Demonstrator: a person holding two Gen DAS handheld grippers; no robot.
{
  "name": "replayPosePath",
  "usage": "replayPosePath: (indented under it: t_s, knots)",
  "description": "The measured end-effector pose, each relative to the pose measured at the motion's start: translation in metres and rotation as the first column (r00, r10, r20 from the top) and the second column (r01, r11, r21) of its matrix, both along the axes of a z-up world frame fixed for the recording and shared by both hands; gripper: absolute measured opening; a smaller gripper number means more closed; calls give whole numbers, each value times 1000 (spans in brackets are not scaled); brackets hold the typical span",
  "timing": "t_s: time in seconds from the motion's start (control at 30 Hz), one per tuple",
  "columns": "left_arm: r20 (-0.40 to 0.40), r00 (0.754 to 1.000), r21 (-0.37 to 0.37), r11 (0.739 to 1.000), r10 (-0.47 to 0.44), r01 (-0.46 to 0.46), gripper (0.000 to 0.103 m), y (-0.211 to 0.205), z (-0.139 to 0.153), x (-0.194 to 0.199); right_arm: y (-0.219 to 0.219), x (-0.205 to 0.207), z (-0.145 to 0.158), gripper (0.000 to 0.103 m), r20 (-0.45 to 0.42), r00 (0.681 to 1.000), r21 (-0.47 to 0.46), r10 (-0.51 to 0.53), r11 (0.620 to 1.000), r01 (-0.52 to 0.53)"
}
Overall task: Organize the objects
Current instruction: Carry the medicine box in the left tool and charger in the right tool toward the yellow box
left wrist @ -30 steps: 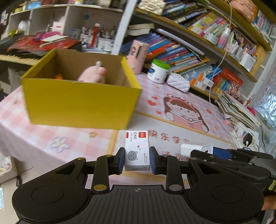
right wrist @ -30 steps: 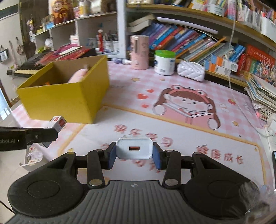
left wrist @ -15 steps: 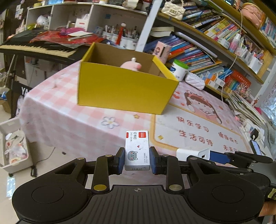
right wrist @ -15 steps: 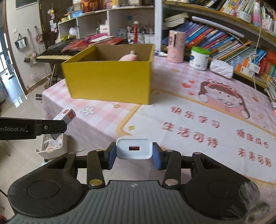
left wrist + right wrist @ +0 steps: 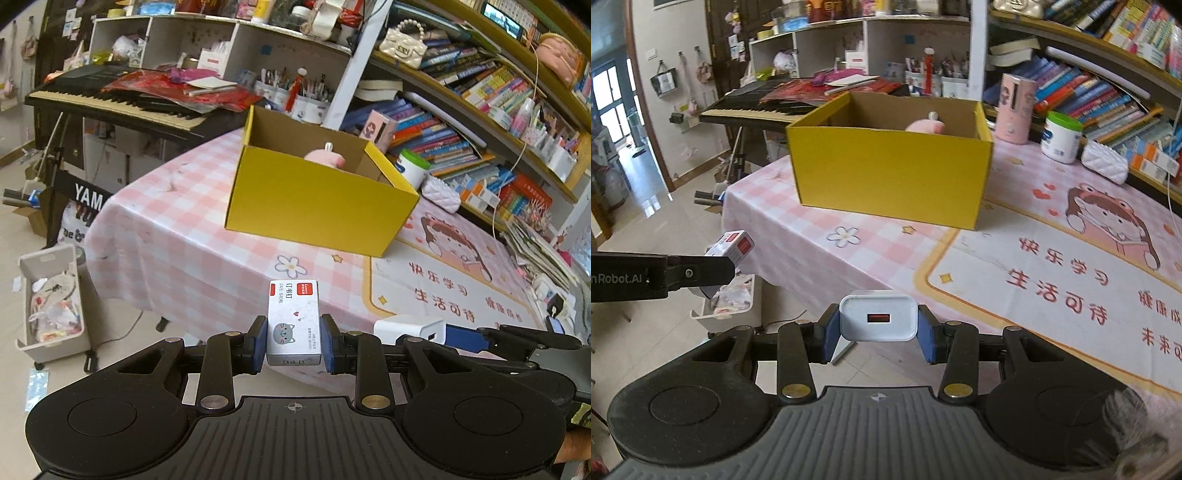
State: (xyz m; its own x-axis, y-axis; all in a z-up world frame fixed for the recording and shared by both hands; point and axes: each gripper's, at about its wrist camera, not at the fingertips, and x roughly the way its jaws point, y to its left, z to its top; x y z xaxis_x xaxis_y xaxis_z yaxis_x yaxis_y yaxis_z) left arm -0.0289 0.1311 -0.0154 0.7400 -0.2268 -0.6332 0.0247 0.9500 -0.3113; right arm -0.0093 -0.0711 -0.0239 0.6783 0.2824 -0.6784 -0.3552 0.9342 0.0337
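Left gripper (image 5: 294, 343) pinches small white staple box with grey cat print (image 5: 293, 321). Right gripper (image 5: 878, 332) pinches white USB charger block (image 5: 878, 315). Both off table edge, well apart from open yellow cardboard box (image 5: 314, 199). Pink plush toy (image 5: 325, 158) already inside; both held items left to drop in.

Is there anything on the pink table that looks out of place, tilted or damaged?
Nothing on the table looks damaged or spilled. The yellow box stands upright and open with a pink item inside. One oddity: the keyboard behind is buried under red papers and clutter.
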Motion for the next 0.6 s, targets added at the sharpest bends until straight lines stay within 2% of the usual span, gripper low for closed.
replayPosePath:
  t_s: [0.27, 0.6]
  knots:
    - [41, 999, -5, 1000, 14, -13, 28, 4, 13, 17, 1, 11, 15, 40, 38, 999, 19, -1, 1000, 1]
    - [147, 989, -9, 1000, 20, -19, 28, 0, 51, 73, -10, 59, 68, 40, 175, 984, 108, -44, 994, 25]
